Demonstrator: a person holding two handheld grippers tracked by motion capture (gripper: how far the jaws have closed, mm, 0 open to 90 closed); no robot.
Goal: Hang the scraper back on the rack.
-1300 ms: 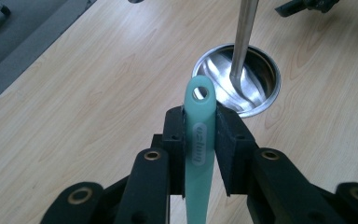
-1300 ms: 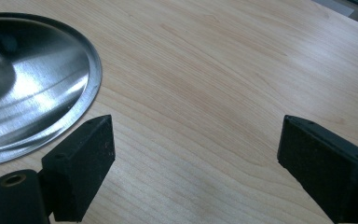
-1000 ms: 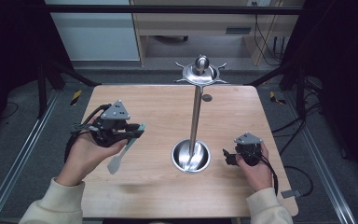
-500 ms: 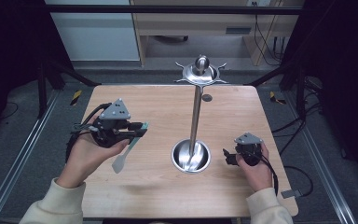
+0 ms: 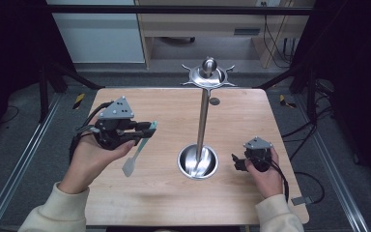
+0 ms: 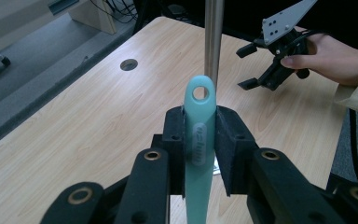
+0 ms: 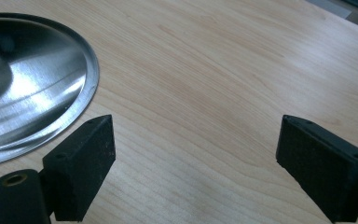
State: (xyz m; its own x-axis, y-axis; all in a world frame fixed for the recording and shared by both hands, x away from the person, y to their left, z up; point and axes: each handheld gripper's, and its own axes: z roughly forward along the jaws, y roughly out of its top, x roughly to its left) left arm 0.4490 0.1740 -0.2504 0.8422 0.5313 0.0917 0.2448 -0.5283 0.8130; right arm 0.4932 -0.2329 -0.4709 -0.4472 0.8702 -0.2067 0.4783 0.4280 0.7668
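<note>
While the left gripper is held above the desk, a turquoise spatula is clamped by its handle between the pads; its blade probably hangs clear of the wood. The right gripper is kept open beside the stand's steel base.

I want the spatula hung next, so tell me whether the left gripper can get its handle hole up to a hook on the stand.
Probably yes. The left gripper is shut on the spatula, hole end free. Bare table lies between it and the stand; the hooks carry nothing. The right gripper is off to the side.
</note>
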